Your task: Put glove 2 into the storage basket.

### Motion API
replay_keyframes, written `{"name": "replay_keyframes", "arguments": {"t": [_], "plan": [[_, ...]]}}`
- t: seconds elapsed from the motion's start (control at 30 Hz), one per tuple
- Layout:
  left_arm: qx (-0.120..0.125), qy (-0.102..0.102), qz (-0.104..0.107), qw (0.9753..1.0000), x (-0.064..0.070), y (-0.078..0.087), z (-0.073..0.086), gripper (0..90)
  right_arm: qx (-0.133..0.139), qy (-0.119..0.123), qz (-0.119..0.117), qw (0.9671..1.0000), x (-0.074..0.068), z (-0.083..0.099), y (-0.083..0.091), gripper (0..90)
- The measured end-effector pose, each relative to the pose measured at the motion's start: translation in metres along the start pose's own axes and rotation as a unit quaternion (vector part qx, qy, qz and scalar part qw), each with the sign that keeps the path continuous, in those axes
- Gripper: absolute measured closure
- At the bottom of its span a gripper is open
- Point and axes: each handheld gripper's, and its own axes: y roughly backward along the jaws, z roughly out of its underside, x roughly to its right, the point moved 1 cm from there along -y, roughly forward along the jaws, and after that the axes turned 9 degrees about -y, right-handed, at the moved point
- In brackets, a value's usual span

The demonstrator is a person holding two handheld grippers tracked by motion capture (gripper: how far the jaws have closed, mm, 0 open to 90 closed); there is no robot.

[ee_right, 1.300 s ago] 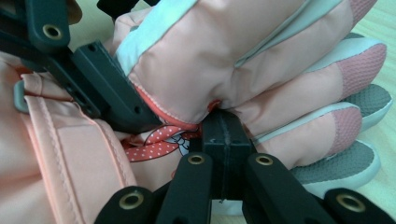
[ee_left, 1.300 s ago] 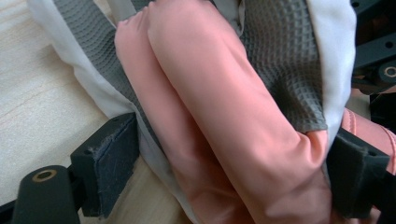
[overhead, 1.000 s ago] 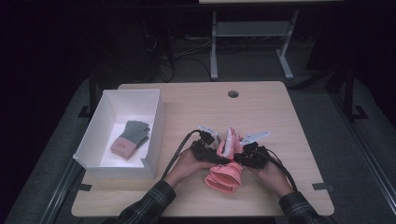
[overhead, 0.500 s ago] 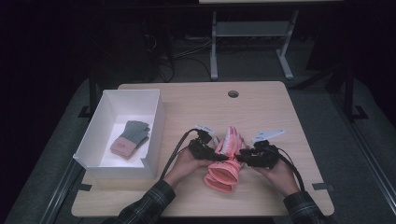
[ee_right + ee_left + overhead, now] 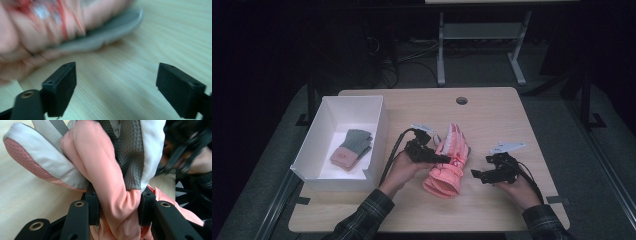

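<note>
— What have the fingers (image 5: pixel 93 207) of the left gripper (image 5: pixel 117 208) got?

— A fold of the pink glove (image 5: pixel 105 177), pinched tight between them. In the left gripper view the pink cloth bulges up out of the gap, with grey textured palm fabric and white panels beside it.

— And the right gripper (image 5: pixel 116 88)?

— Its fingers (image 5: pixel 61 87) stand wide apart with nothing between them, only bare wood of the table (image 5: pixel 120 75) below. The glove lies blurred just beyond them, not touching.

— Where does the glove sit overall?

— From the high view, the glove (image 5: pixel 449 162) lies near the middle of the table (image 5: pixel 492 115), its finger ends pointing away from the person, its cuff toward them. The left gripper (image 5: pixel 439 158) comes at it from its left side; the right gripper (image 5: pixel 477 175) is just to its right, near but apart.

— Anything else around?

— A white box (image 5: pixel 324 120) stands at the table's left edge, well apart from the glove. Inside lies a folded pair of gloves (image 5: pixel 352 148), grey with a pink cuff. Plaid sleeves (image 5: pixel 362 220) come in from the bottom.
</note>
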Motion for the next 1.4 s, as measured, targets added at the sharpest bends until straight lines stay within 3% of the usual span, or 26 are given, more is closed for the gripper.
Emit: {"name": "replay_keyframes", "arguments": {"t": [0.13,0.27,0.33,0.47,0.5,0.73,0.83,0.9,0.93,0.97,1.0,1.1,1.13,1.2,1.4], "plan": [[0.006,-0.013,-0.018,0.9997,0.013,0.026,-0.022,62.1,-0.018,0.002,0.036,0.9992,-0.001,0.004,-0.013,13.5],[0.007,-0.021,-0.029,0.9993,0.017,0.043,-0.032,62.1,-0.024,0.009,0.044,0.9987,-0.003,0.005,-0.018,13.5],[0.012,-0.022,-0.034,0.9991,0.019,0.055,-0.038,62.1,-0.029,0.018,0.059,0.9977,-0.006,0.008,-0.024,13.0],[0.015,-0.025,-0.046,0.9985,0.02,0.085,-0.048,62.0,-0.021,0.021,0.065,0.9974,-0.006,0.009,-0.027,8.4],[0.015,-0.025,-0.046,0.9985,0.02,0.085,-0.048,61.9,-0.021,0.021,0.065,0.9974,-0.006,0.009,-0.027,8.4],[0.02,-0.024,-0.075,0.9967,0.018,0.128,-0.058,61.8,-0.012,0.017,0.063,0.9978,-0.004,0.01,-0.03,2.1],[0.029,-0.02,-0.092,0.9951,0.018,0.146,-0.059,61.8,0.016,0.02,0.053,0.9983,-0.003,0.017,-0.03,2.3],[0.032,-0.019,-0.1,0.9942,0.016,0.16,-0.059,61.8,0.016,0.023,0.052,0.9982,-0.002,0.017,-0.03,2.3],[0.037,-0.019,-0.111,0.9929,0.015,0.176,-0.058,61.8,0.015,0.023,0.053,0.9982,-0.002,0.017,-0.03,2.3],[0.037,-0.019,-0.111,0.9929,0.015,0.176,-0.058,61.8,0.015,0.023,0.053,0.9982,-0.002,0.017,-0.03,2.3],[0.039,-0.018,-0.118,0.9921,0.013,0.188,-0.057,61.7,0.015,0.023,0.053,0.9982,-0.002,0.017,-0.03,2.3],[0.042,-0.015,-0.129,0.9907,0.011,0.202,-0.054,61.7,0.016,0.024,0.053,0.9982,-0.002,0.017,-0.03,2.3],[0.05,-0.007,-0.14,0.9889,0.007,0.217,-0.05,61.7,0.016,0.024,0.053,0.9982,-0.002,0.017,-0.03,2.2],[0.051,-0.004,-0.143,0.9884,0.004,0.223,-0.047,61.6,0.016,0.024,0.053,0.9982,-0.002,0.017,-0.03,2.2],[0.053,0.019,-0.171,0.9837,-0.013,0.257,-0.025,61.6,0.016,0.023,0.053,0.9982,-0.003,0.017,-0.03,2.2]]}}
